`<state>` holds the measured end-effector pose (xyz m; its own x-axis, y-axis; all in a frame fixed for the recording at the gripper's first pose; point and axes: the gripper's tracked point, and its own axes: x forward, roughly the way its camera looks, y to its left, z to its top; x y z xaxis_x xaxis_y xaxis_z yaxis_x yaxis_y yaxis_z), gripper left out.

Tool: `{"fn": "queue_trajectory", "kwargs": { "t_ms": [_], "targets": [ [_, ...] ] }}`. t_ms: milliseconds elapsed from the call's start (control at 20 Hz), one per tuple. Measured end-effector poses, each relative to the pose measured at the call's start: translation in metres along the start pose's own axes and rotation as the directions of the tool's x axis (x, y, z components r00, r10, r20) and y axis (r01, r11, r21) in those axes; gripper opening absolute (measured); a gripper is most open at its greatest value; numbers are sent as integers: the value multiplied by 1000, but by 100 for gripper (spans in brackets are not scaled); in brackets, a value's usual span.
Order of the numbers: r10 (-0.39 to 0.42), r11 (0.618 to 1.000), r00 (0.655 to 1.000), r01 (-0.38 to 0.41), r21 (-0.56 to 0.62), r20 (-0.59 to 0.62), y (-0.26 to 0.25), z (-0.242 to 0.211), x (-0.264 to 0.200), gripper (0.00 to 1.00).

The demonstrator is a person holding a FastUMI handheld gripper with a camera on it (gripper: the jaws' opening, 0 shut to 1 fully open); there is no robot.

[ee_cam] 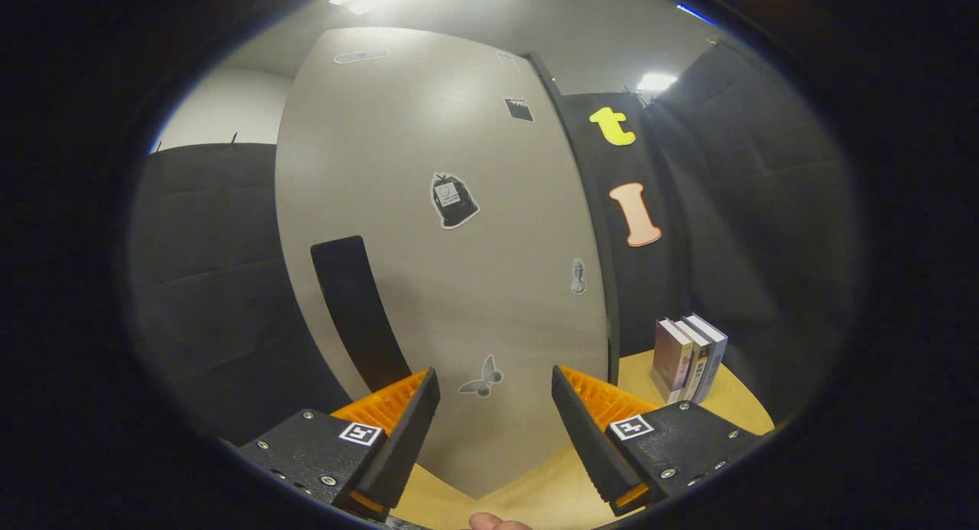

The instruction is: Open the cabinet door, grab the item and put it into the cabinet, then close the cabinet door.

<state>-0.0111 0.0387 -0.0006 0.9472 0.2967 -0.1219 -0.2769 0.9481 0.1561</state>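
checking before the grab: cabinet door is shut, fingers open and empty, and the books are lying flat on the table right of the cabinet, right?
Not quite: the gripper view shows the books standing upright, not lying flat, on the table right of the cabinet. The cabinet door is shut and the gripper has its fingers open and empty.

fisheye view looks forward, tilted upward, close to the cabinet door (443, 232) (low over the table (535, 492)).

The cabinet door (443, 247) stands upright just ahead of the spread fingers of the gripper (496, 408), on the table (551, 492). Three books (687, 358) stand upright right of it, near the table's far right edge.
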Motion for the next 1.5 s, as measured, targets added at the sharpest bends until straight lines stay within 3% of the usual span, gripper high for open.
{"fn": "queue_trajectory", "kwargs": {
  "t_ms": [550,900,1200,1500],
  "targets": [
    [48,999,999,-48,-6,-5,46,-4,37,93],
    [-40,996,998,43,-74,38,56,-6,40,94],
    [-169,980,983,176,-93,75,52,-16,40,95],
    [-156,978,985,165,-128,74,43,-25,53,95]
  ]
}}
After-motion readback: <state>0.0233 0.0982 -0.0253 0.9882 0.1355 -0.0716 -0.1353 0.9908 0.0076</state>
